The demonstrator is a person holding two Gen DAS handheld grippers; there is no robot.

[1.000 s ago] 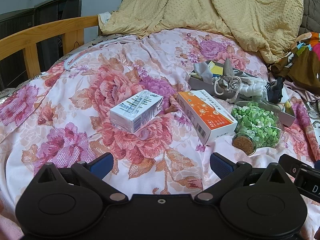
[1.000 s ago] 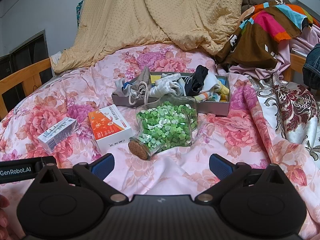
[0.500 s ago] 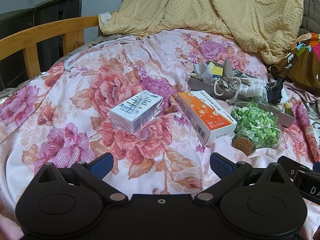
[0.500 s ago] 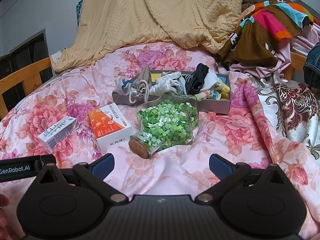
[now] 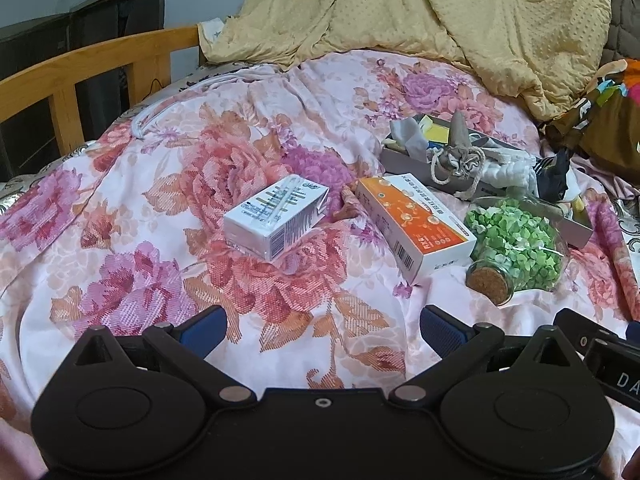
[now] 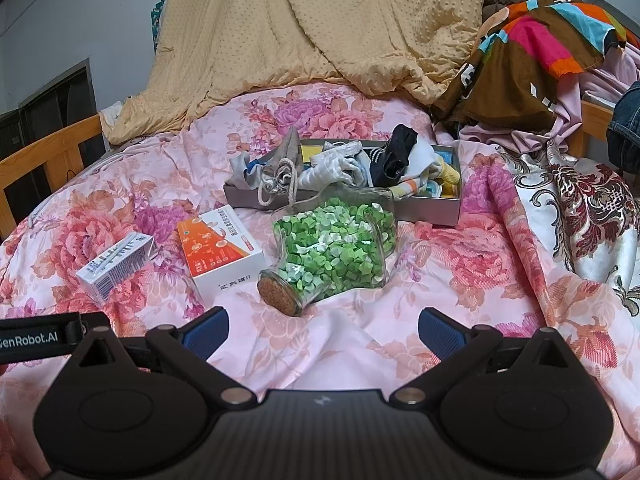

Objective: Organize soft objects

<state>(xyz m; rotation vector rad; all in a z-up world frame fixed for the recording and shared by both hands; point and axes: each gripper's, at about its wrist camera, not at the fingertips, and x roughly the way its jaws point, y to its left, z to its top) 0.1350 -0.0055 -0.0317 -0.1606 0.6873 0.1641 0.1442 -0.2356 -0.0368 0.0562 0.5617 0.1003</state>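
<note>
A shallow grey box (image 6: 436,209) (image 5: 404,160) on the floral bedspread holds several socks and soft cloths, with a grey drawstring pouch (image 6: 285,168) (image 5: 459,152) draped over its left end. A black sock (image 6: 398,152) and a white one (image 6: 336,168) lie in it. In front lies a star-shaped glass jar (image 6: 336,248) (image 5: 516,240) of green paper stars with a cork stopper. My left gripper (image 5: 322,328) and right gripper (image 6: 323,330) both hover open and hold nothing, low over the near bedspread, well short of the box.
A white carton (image 5: 276,216) (image 6: 114,264) and an orange-and-white box (image 5: 416,224) (image 6: 218,252) lie left of the jar. A yellow blanket (image 6: 320,28) is heaped behind, colourful clothes (image 6: 536,60) at the right, a wooden bed rail (image 5: 80,68) on the left.
Both grippers have drifted slightly forward, toward the jar and the grey box; both stay open. The objects on the bed have not moved.
</note>
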